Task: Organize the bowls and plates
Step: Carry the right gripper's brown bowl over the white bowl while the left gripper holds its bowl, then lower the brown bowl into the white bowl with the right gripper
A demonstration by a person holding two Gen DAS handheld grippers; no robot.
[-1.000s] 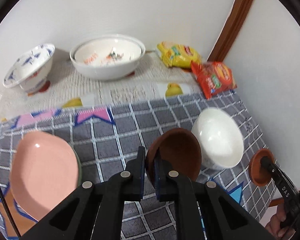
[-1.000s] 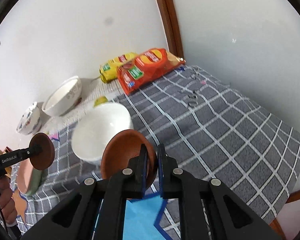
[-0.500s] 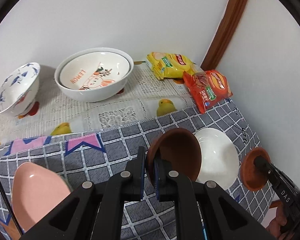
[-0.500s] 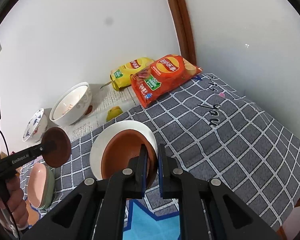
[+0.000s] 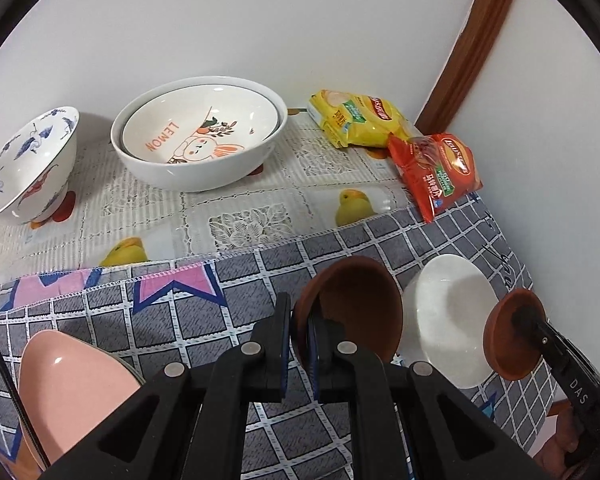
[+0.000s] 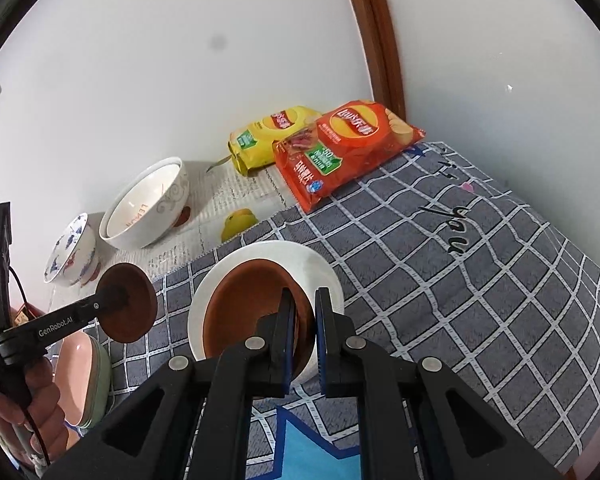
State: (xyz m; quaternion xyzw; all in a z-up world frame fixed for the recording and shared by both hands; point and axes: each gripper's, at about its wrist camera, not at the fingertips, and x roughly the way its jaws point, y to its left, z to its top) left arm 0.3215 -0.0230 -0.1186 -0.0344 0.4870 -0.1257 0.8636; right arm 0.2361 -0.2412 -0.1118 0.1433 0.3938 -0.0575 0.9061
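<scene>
Since a second ago both views have slid across the table: the right gripper (image 6: 302, 322), clenched on the rim of a brown bowl (image 6: 252, 304), now holds it over the white bowl (image 6: 324, 276) instead of beside it, and the left gripper (image 5: 298, 332) stays clamped on its own brown bowl (image 5: 360, 304) just left of the white one. Behind stand the lemon-print bowl (image 5: 204, 136), a blue-patterned bowl (image 5: 28, 160) and two chip bags (image 5: 436, 172); a pink dish (image 5: 68, 384) sits at near left.

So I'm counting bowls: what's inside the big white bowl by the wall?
A smaller bowl printed LEMON is nested in the big white bowl; anything beneath it is covered.
</scene>
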